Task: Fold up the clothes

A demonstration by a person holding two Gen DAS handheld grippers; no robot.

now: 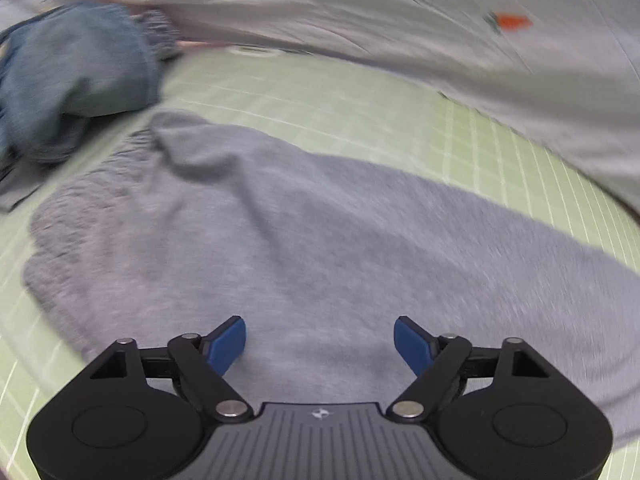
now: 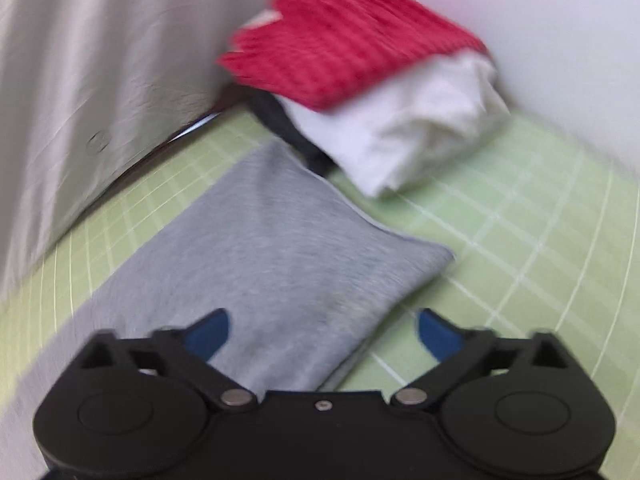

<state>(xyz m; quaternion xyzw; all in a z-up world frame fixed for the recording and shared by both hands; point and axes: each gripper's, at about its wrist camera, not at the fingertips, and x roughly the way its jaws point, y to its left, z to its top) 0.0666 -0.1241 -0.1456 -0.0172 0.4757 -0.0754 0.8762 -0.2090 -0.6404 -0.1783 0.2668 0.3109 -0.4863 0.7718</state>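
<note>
Looks like you're mid-fold: the grey garment lies flat on the green tabletop, one end doubled over, with both the left gripper and right gripper wide open, holding nothing. The blue denim piece looks unfolded; the red top and white one sit stacked.

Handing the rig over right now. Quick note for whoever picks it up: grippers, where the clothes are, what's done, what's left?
Left gripper: open, nothing between the jaws, above the grey garment.
Right gripper: open, empty, over the same garment's end.
Grey garment: lying on the green grid mat, fairly flat; the end in the right wrist view looks doubled over with a neat corner, the far end in the left wrist view is rumpled.
Other clothes: blue denim piece bunched at the mat's edge; red ribbed garment stacked on white folded cloth.
Done: seemingly one fold.
Left: finish folding the grey garment; the denim looks unfolded.
</note>
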